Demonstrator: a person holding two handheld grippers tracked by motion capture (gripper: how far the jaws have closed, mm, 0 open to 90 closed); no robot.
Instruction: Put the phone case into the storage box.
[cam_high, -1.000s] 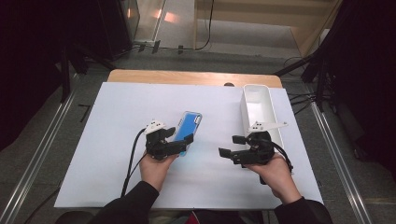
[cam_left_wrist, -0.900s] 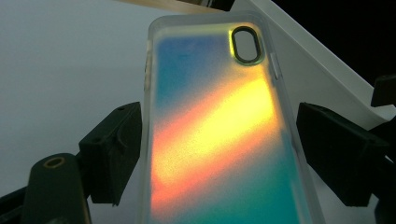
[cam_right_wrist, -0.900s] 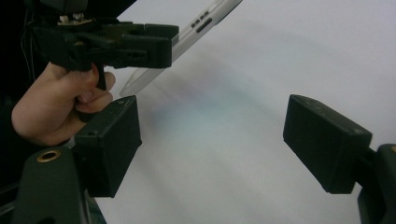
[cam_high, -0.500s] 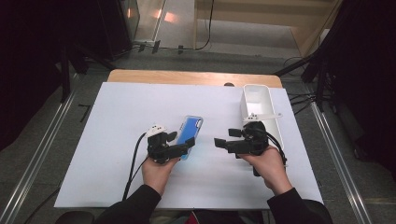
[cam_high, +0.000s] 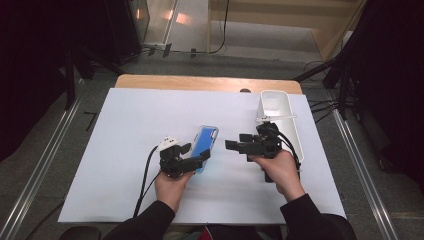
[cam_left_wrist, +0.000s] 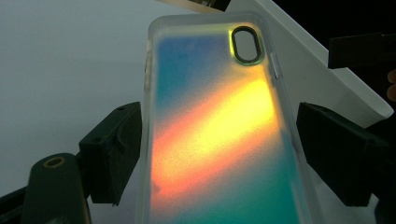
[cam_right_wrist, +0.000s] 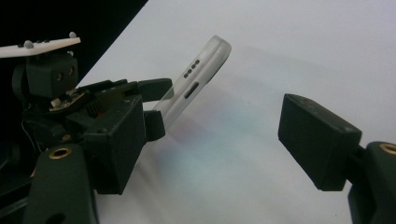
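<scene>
Phone case lifted by left hand-held gripper, right one close by.

No brand or writing readable. L. hand-held gripper has its jaws closed on the long edges of the iridescent phone case, tilted up off the white desk. R. hand-held gripper points at the case, not touching; jaws wide, just closing a bit, nothing between them. White bin at far right.

Phone case is sitting mid-table, tilted, between the left gripper's fingers. Right gripper is hovering just right of the case, apart from it. Bin is lying at the far right, behind the right gripper.
</scene>
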